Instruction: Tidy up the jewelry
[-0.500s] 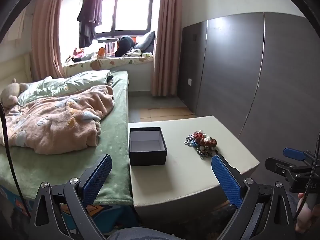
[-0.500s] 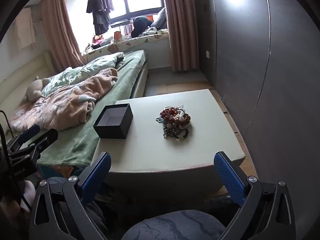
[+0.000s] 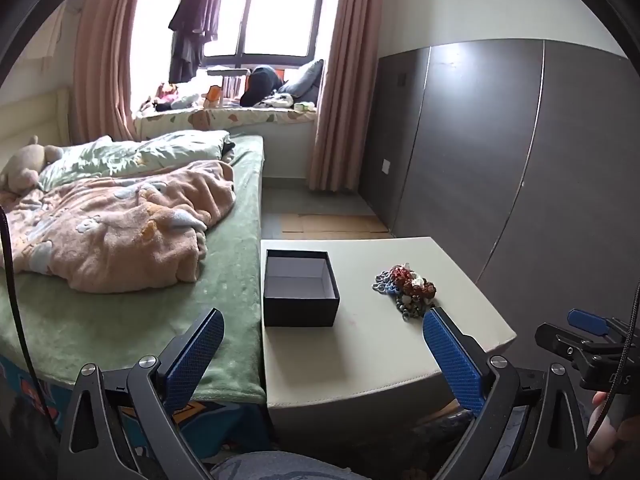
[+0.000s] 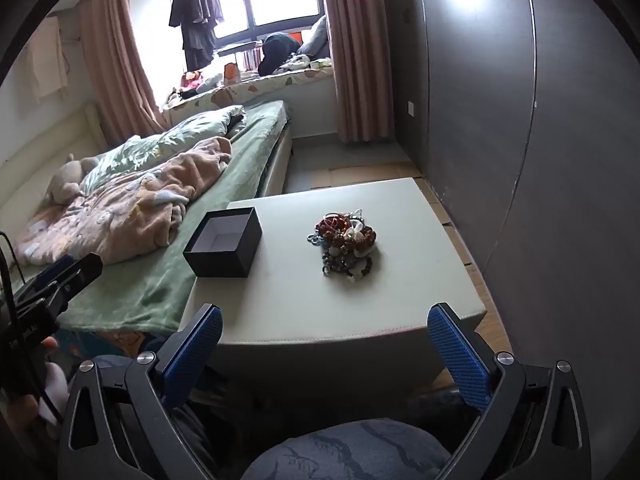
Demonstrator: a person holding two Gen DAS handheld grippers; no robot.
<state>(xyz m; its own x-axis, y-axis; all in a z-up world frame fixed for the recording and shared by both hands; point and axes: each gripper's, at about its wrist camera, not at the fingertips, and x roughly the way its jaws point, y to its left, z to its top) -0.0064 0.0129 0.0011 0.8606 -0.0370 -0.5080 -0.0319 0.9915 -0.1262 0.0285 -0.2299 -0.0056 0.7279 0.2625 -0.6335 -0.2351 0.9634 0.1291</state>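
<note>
Both grippers, left (image 3: pixel 322 350) and right (image 4: pixel 325 346), hover with jaws wide and empty; right of the box (image 4: pixel 223 242), the jewelry heap (image 4: pixel 346 241) looks light, limp, probably tangled, so pinch one outer strand.

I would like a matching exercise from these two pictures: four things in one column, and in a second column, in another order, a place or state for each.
Things
1. black box
2. pile of jewelry
3. pink blanket
4. left gripper

Places or states
A. lies crumpled on the green bed
B. jaws wide open, nothing between them
C. stands open and empty on the table, on the side near the bed
D. lies in a heap on the table, on the side near the dark wall

Pairs: 1-C, 2-D, 3-A, 4-B
</note>
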